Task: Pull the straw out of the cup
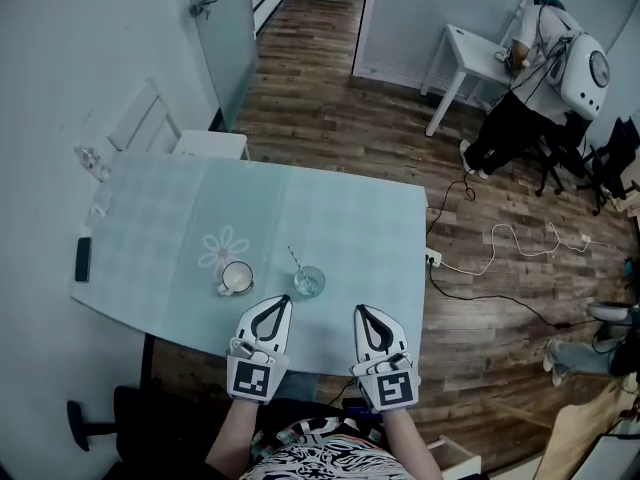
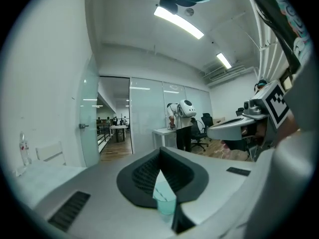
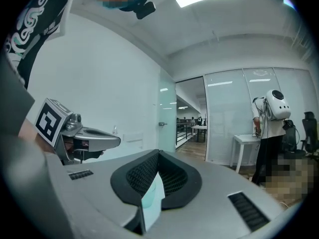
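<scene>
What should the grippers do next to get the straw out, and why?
Probably open the left gripper and ease it forward around the cup to steady it. Its jaws and those of the right gripper are shut and empty at the near edge of the table. The straw stands in the cup, and the left gripper is closest to it.

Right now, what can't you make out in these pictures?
Head view: the cup and straw are too small to show whether there is any liquid. The same goes for the mug.
Head view: the dark flat thing at far left is too small to identify.
Left gripper view: the jaws cover all but a sliver of the cup, and the straw is hidden.
</scene>
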